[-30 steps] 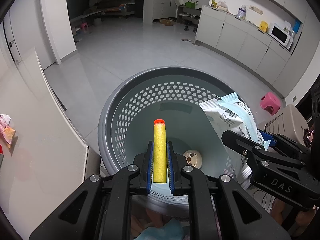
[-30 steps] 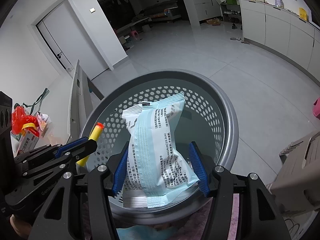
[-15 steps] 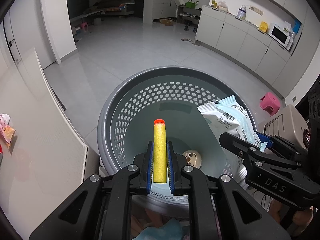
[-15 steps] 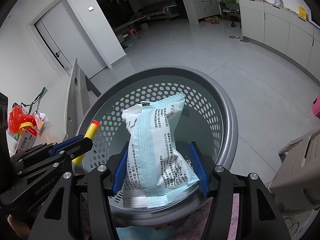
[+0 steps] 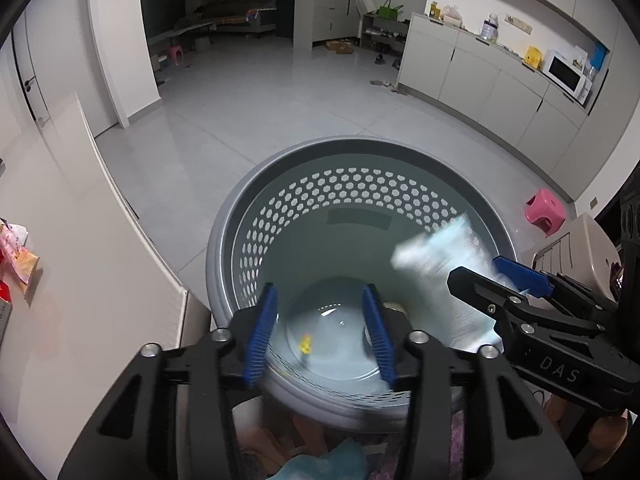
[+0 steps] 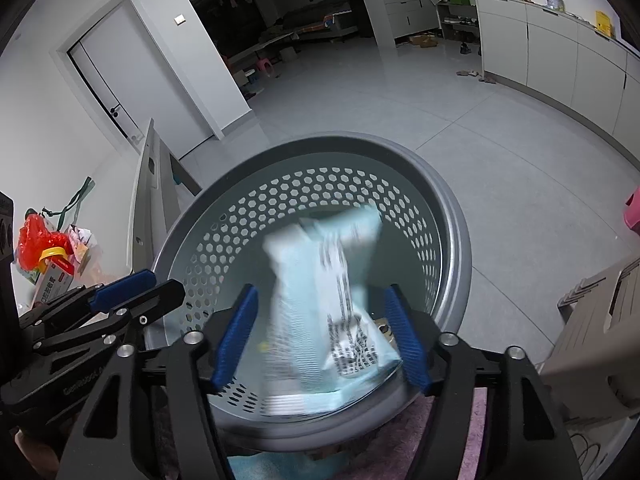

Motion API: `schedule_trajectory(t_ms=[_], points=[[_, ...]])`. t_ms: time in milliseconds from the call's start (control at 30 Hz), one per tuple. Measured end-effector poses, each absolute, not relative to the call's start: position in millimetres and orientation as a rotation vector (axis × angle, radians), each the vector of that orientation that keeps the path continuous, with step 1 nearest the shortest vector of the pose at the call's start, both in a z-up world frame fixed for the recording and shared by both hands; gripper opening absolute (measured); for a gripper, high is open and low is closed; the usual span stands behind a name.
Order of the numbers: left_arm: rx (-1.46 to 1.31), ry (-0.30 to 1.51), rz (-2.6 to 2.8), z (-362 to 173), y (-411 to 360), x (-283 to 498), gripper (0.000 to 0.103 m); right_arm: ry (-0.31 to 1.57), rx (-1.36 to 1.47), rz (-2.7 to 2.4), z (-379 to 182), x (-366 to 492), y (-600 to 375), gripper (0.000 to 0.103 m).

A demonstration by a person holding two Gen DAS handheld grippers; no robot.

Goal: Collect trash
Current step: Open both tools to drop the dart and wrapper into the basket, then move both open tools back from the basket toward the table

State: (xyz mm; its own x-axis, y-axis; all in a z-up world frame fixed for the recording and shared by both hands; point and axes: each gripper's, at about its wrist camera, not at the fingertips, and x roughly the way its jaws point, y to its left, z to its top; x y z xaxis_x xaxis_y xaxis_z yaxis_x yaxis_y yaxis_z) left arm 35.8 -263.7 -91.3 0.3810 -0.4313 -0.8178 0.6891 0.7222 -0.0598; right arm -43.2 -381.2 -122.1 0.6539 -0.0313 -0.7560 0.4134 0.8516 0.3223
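Note:
A grey perforated basket [image 5: 280, 168] stands on the floor below both grippers; it also shows in the right wrist view [image 6: 452, 216]. My left gripper [image 5: 318, 334] is open and empty over it. A small yellow foam dart [image 5: 306, 345] lies blurred at the basket's bottom. My right gripper [image 6: 324, 340] is open. The light blue packet [image 6: 320, 280] is blurred between its jaws, falling into the basket, and shows in the left wrist view [image 5: 440, 252]. My right gripper [image 5: 516, 280] shows at the right there.
A white table surface [image 5: 80, 280] lies to the left with wrappers [image 5: 18, 256] on it; red and white packaging [image 6: 44, 256] sits there too. A pink stool [image 5: 546, 210] and beige crate [image 5: 580, 248] stand to the right. Kitchen cabinets [image 5: 480, 72] line the far wall.
My left gripper opened and the yellow dart dropped into the basket. My right gripper opened wider and the blue packet is falling out of it.

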Motion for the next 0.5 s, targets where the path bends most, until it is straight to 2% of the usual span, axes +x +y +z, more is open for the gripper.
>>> schedule_trajectory(t_ms=[133, 300, 500], points=[[0.311, 0.936, -0.727, -90.8, -262.9, 36.0, 0.046, 0.825, 0.502, -0.265, -121.3, -44.2, -381.1, 0.066], [0.309, 0.932, -0.721, -88.4, -262.9, 35.3, 0.052, 0.824, 0.507, -0.267, -119.9, -44.0, -383.1, 0.066], [0.31, 0.924, -0.718, -87.2, -260.7, 34.8, 0.053, 0.821, 0.509, -0.268, -117.9, -43.7, -384.6, 0.066]])
